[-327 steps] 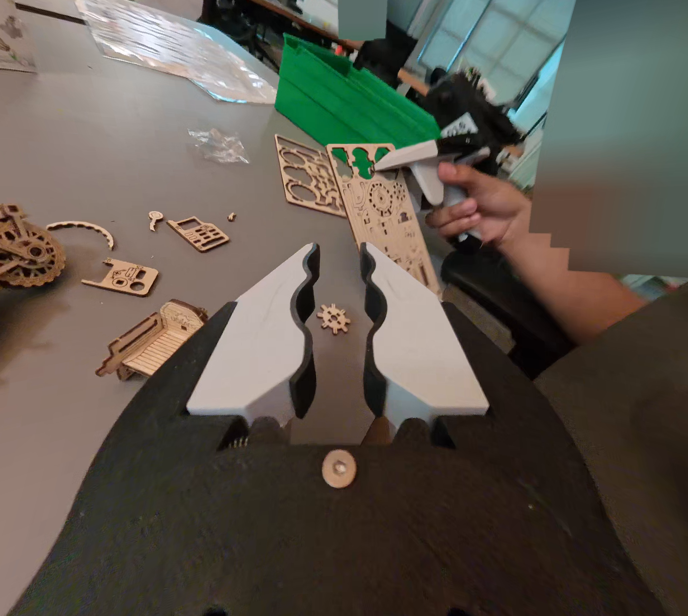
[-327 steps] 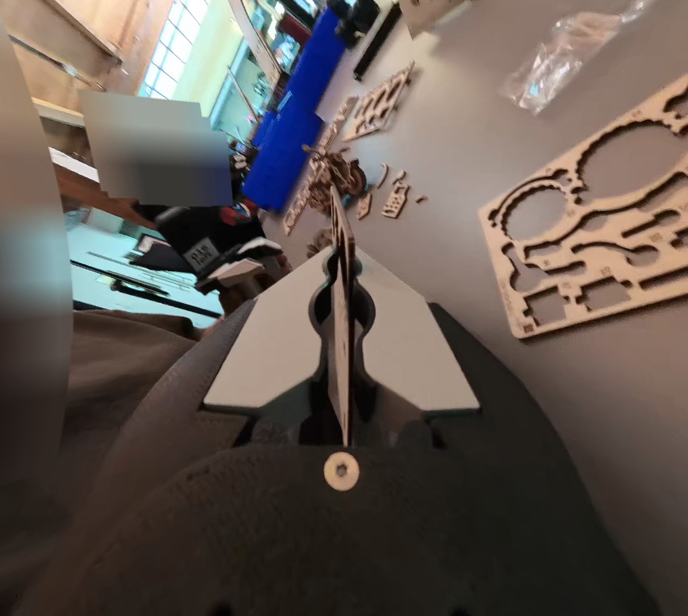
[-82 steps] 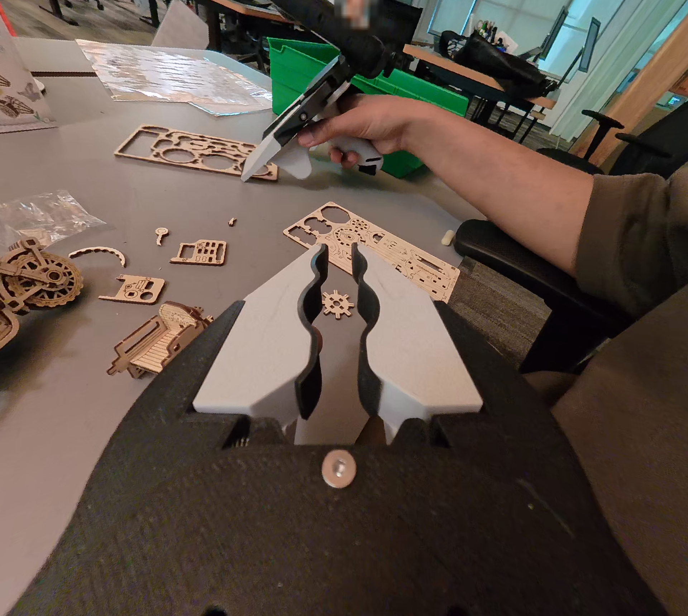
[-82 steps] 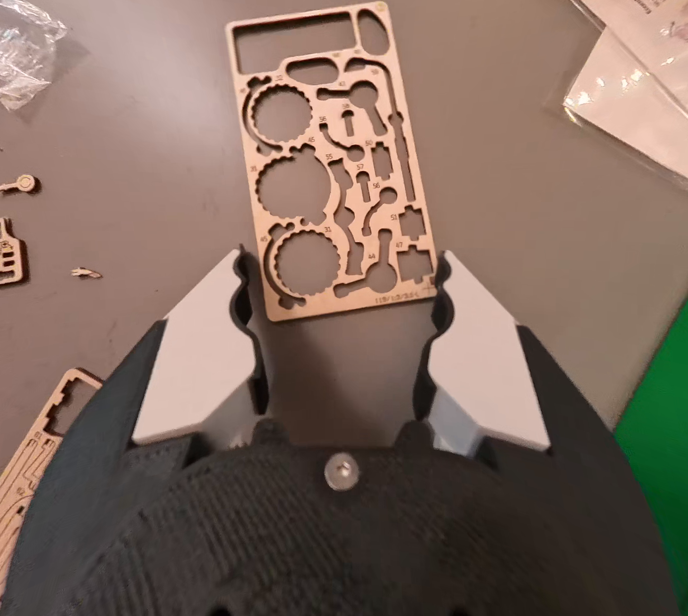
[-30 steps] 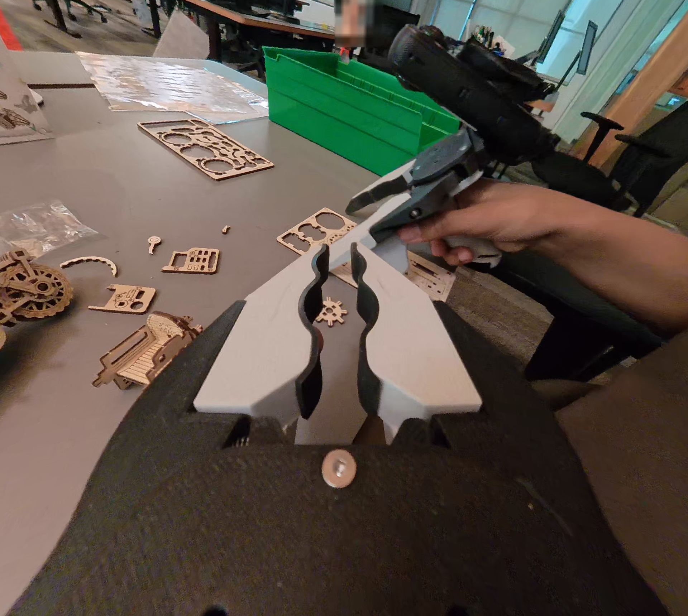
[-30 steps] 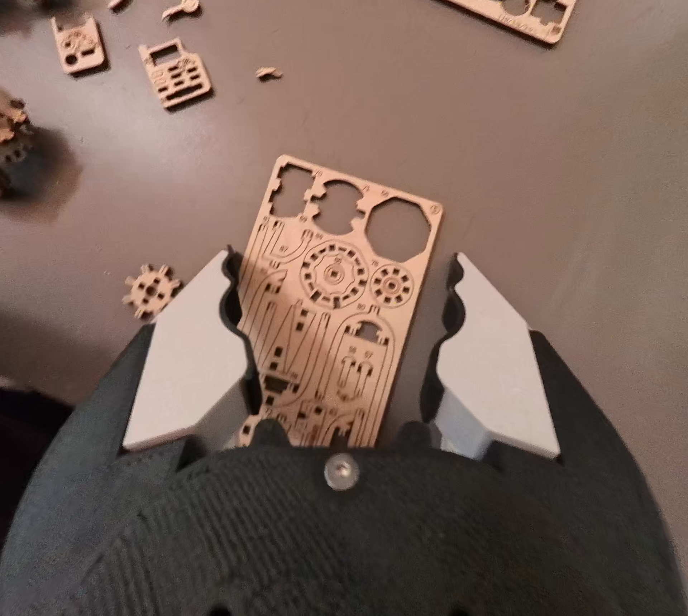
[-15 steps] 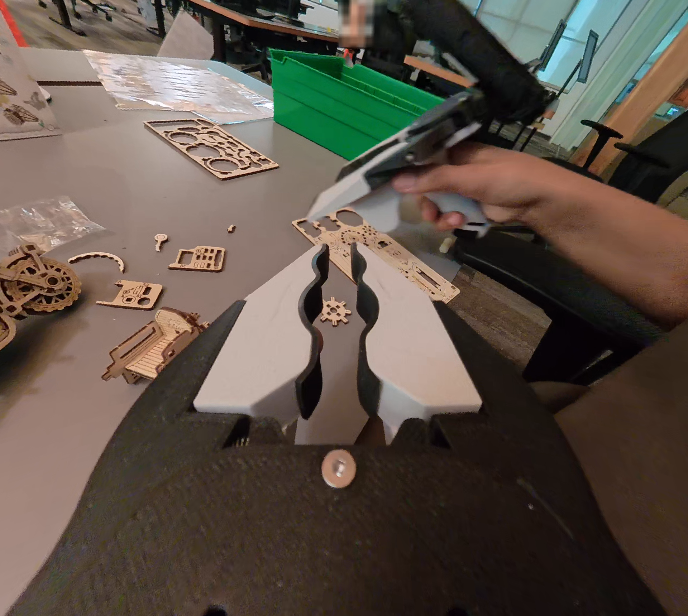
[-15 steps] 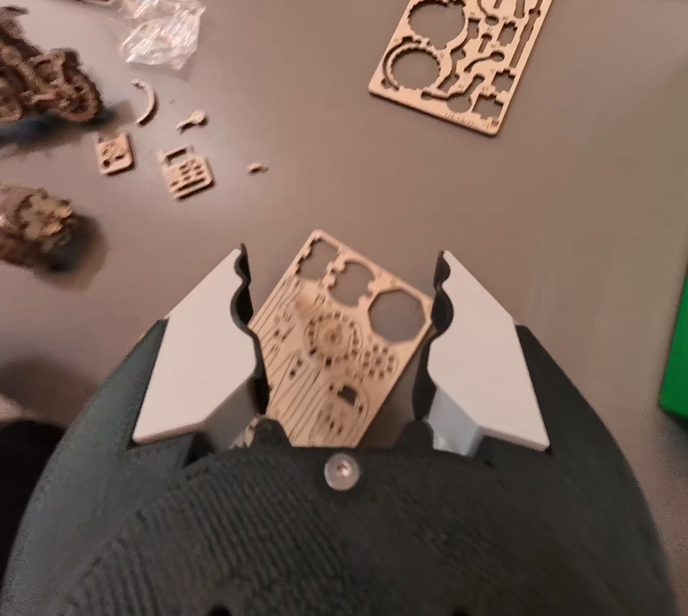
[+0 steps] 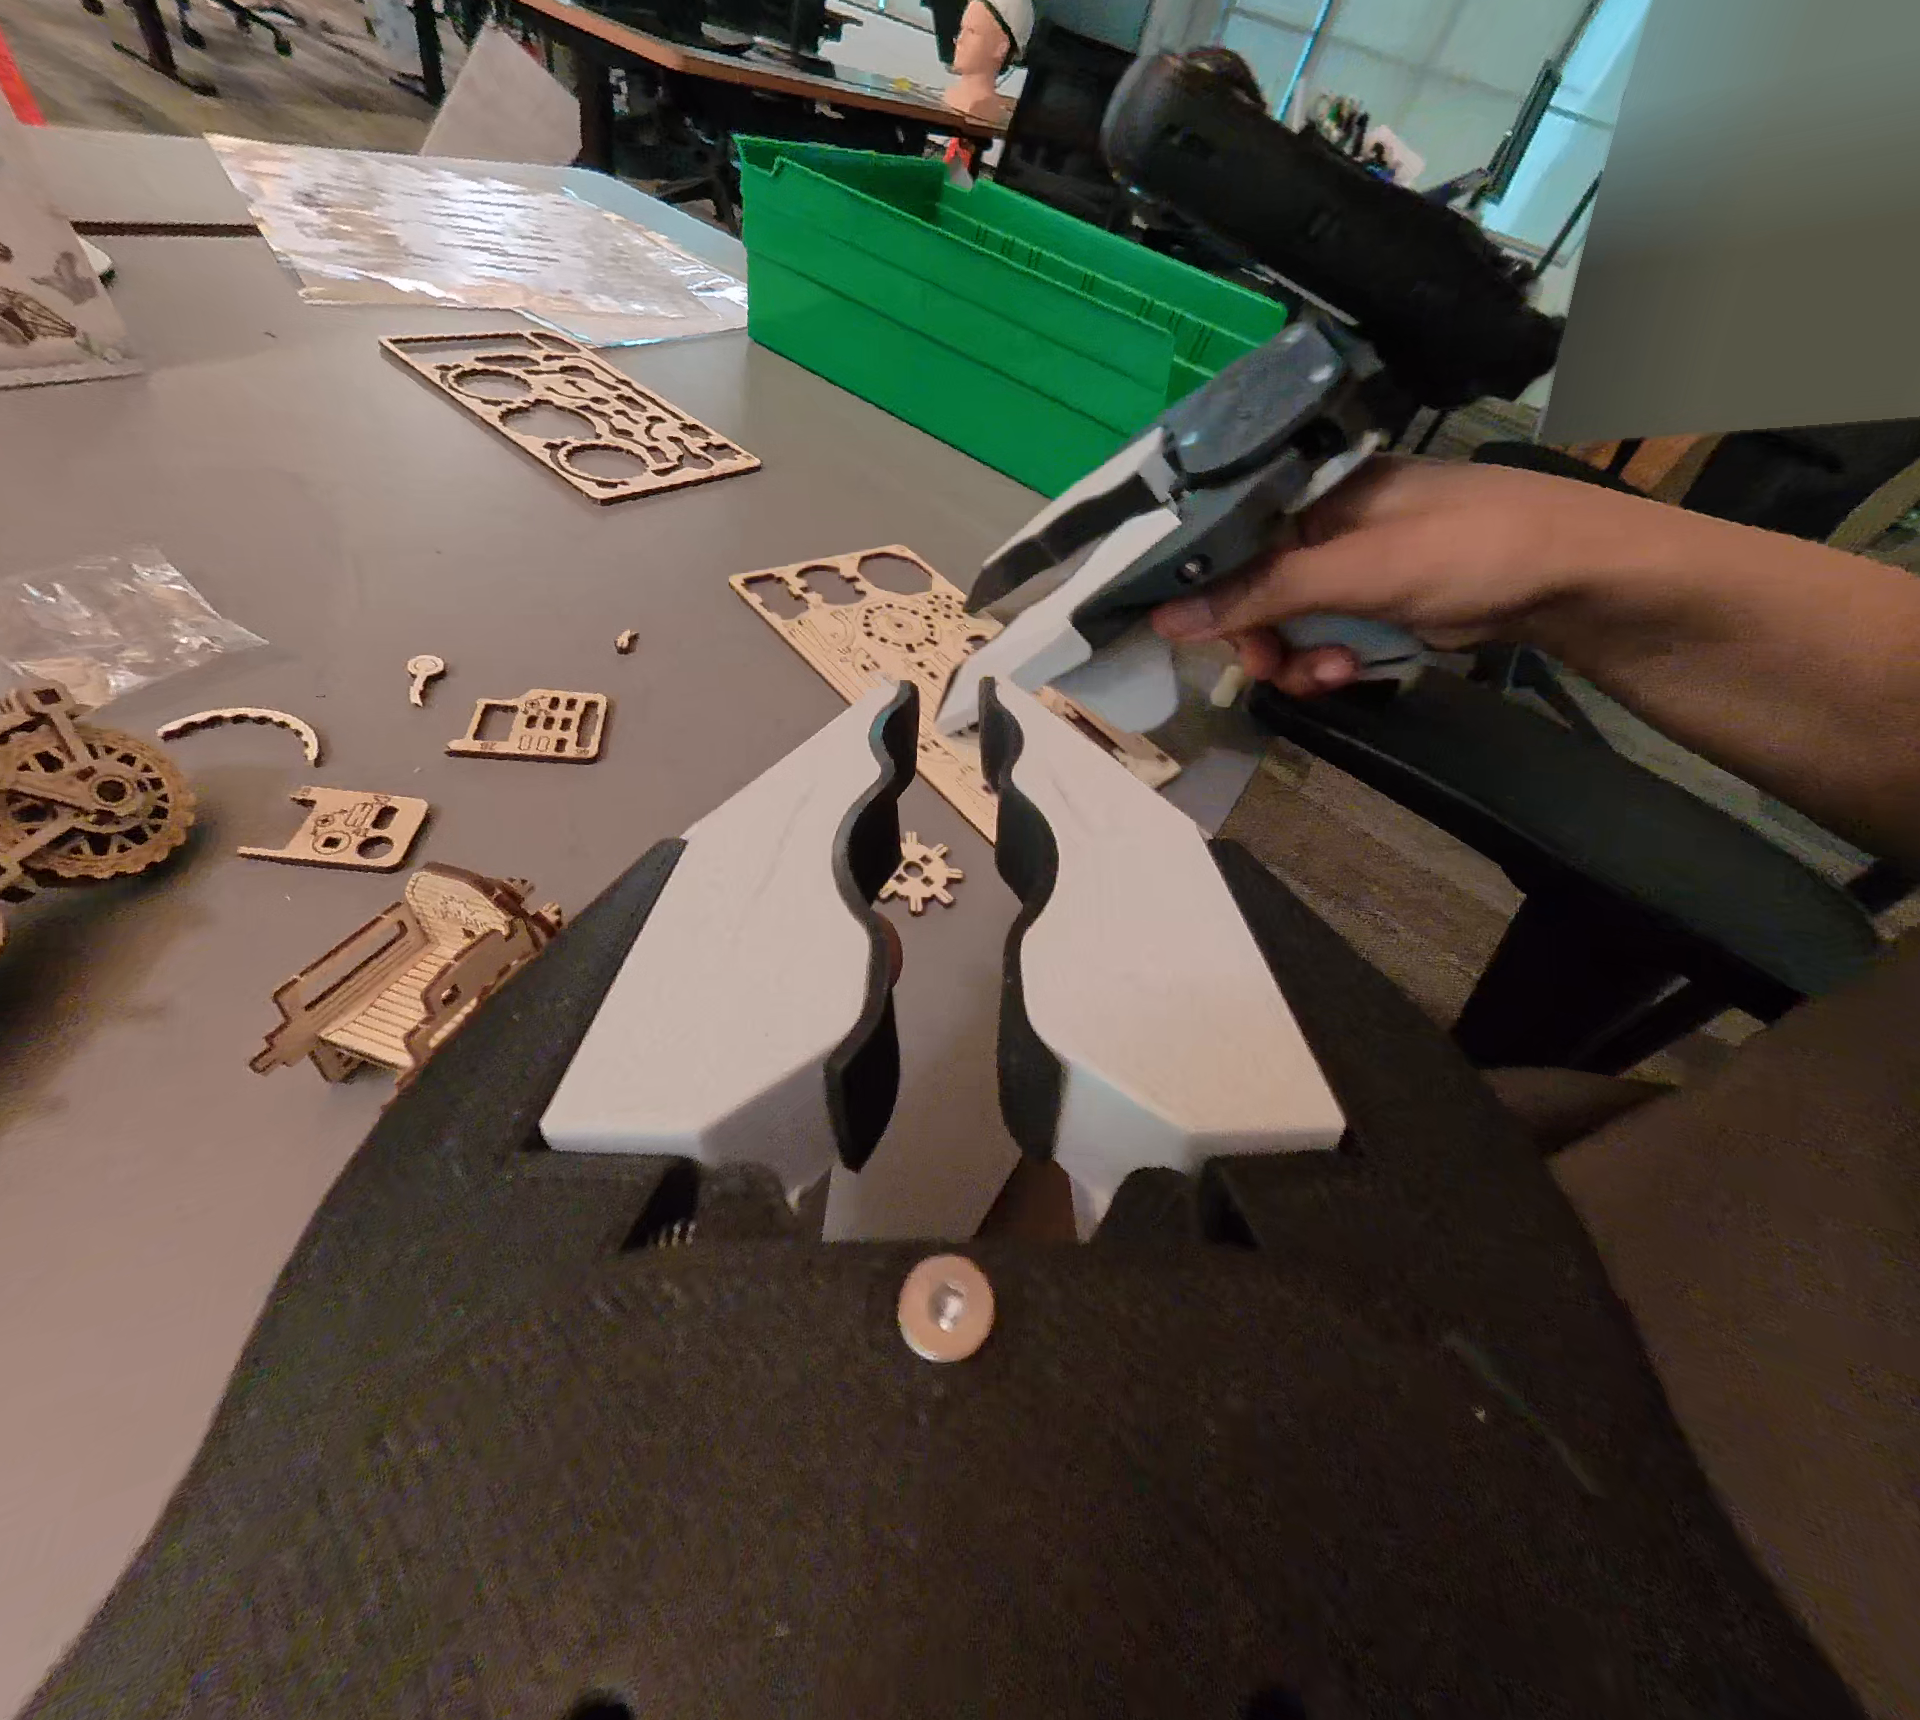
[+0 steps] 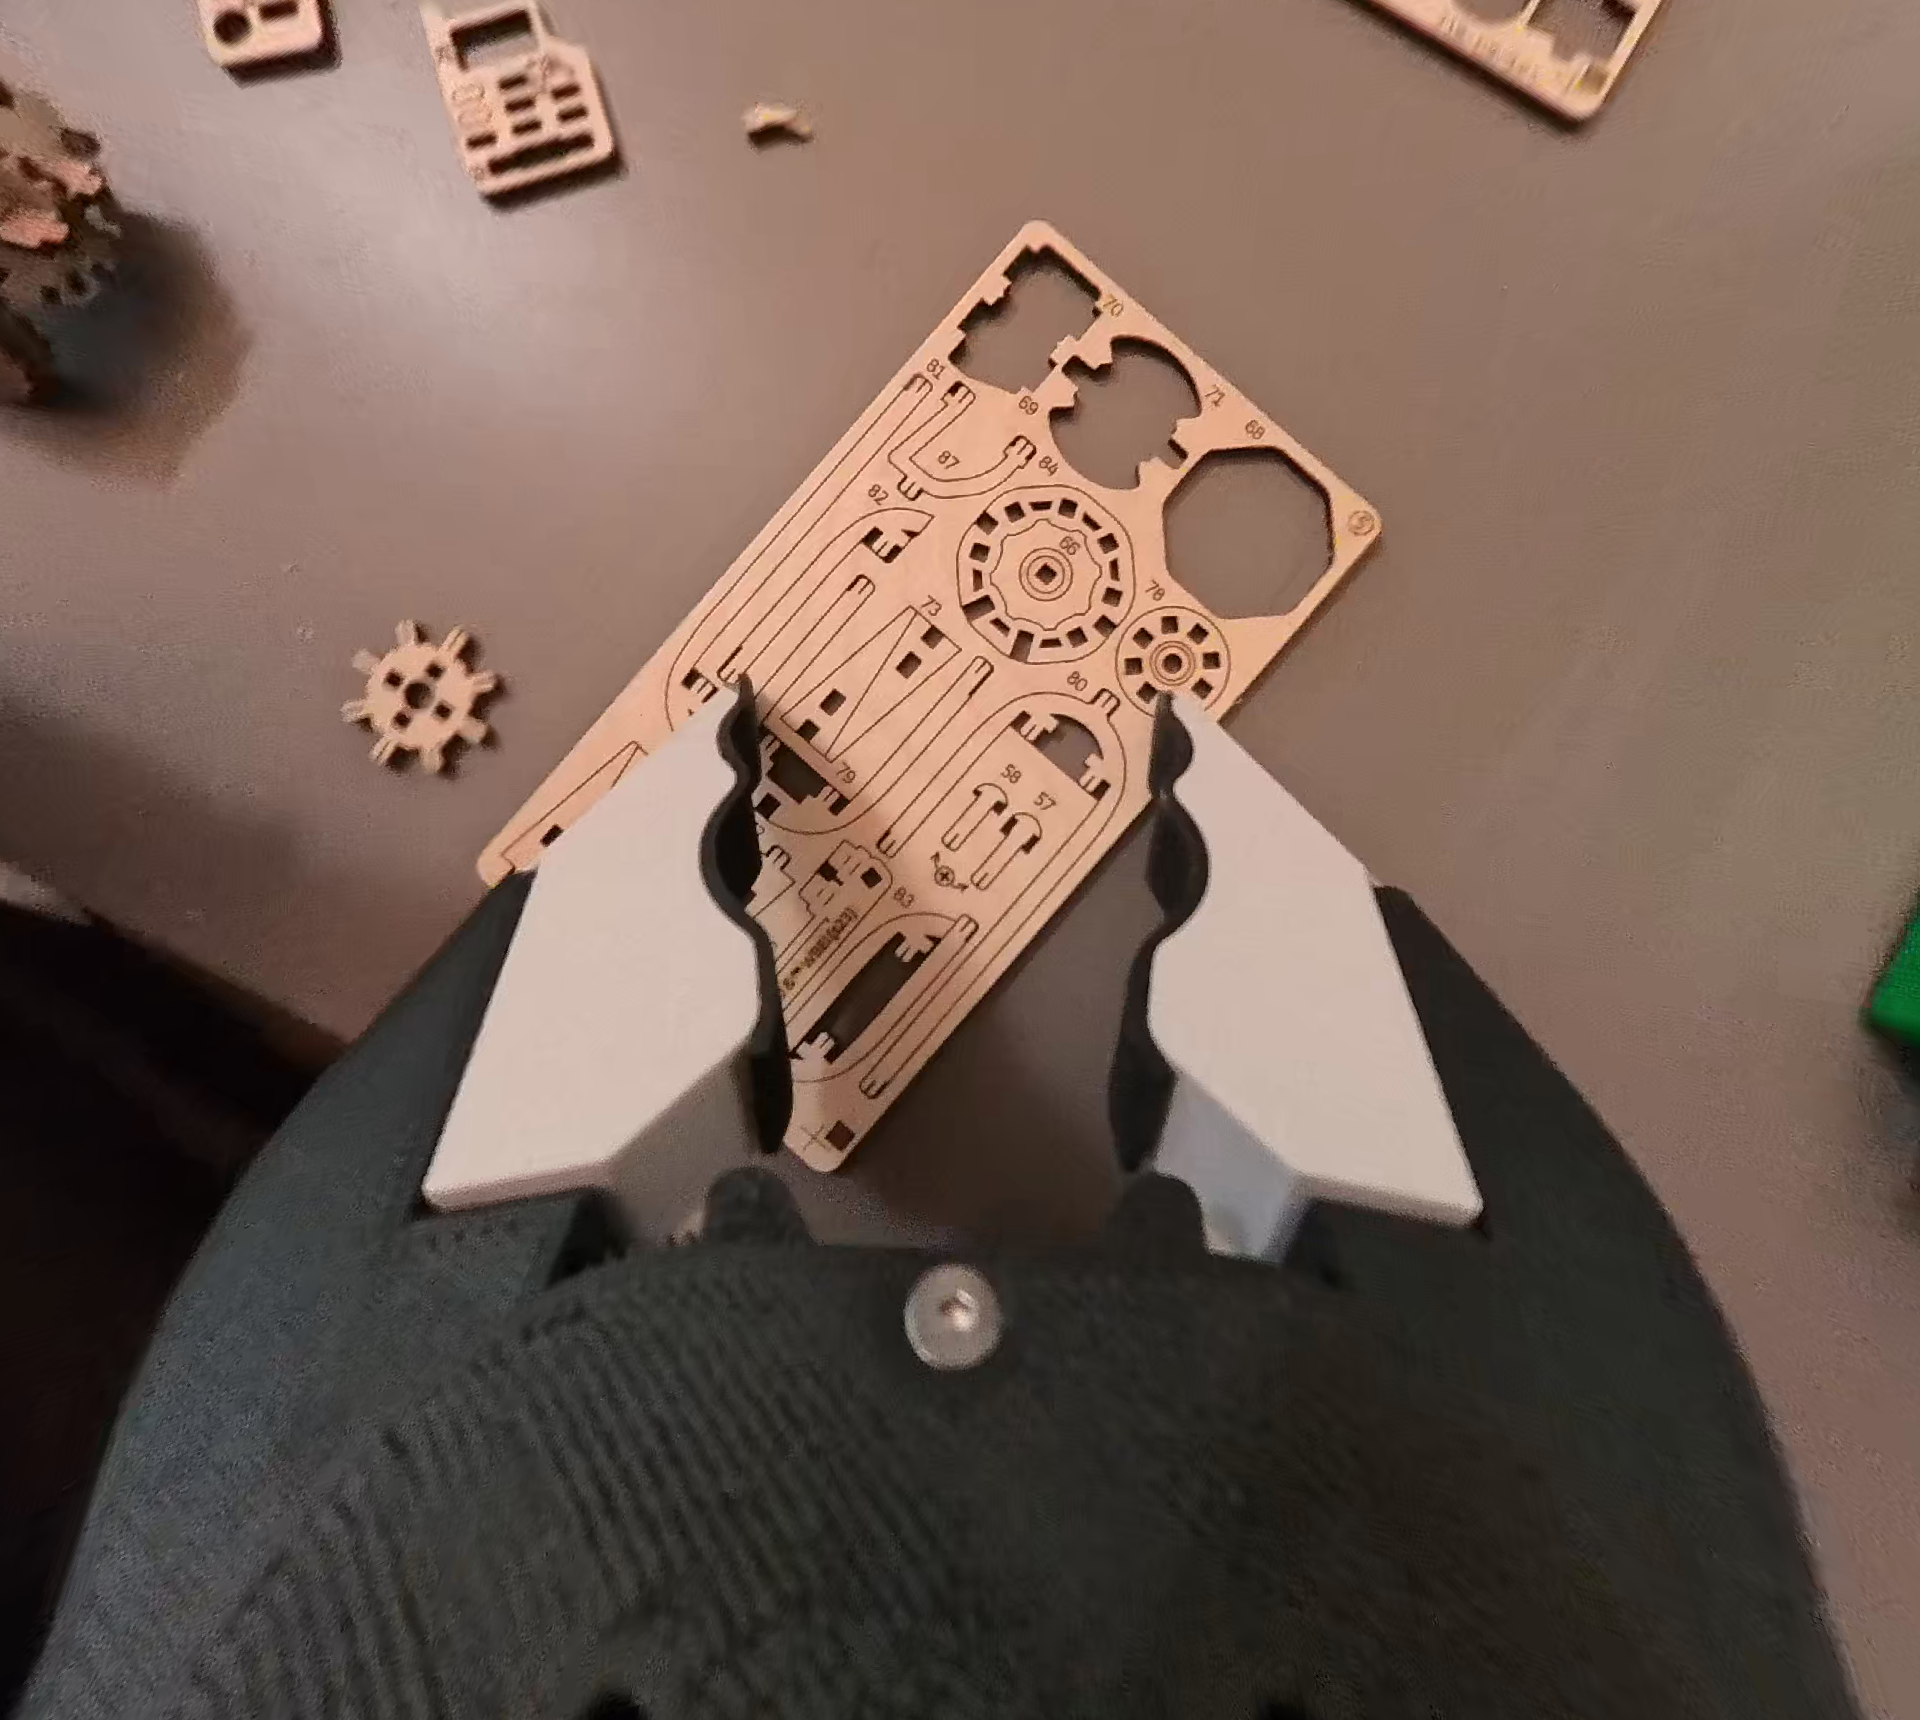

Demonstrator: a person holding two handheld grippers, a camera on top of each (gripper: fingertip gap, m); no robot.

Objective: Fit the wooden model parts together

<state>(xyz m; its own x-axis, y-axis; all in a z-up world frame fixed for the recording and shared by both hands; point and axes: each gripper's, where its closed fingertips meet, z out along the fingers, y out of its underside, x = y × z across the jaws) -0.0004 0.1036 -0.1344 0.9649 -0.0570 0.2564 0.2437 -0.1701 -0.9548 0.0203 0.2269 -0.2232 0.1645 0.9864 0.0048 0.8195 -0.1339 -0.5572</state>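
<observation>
The left tongs [image 9: 940, 714], narrowly parted and empty, hover over the table's [image 9: 312, 527] near edge, a small gear [image 9: 918, 872] lying on the table between their tips. Right of the gear lies the parts sheet [image 10: 935, 662], flat near that edge, its long axis slanting away toward the far right. The right tongs [image 10: 951, 714], spread wide and empty, hang directly above the sheet's near end, so they look the nearer pair for the next pick.

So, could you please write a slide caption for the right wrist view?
Open right gripper poised above flat laser-cut plywood parts sheet on grey table, beside small wooden gear.
</observation>
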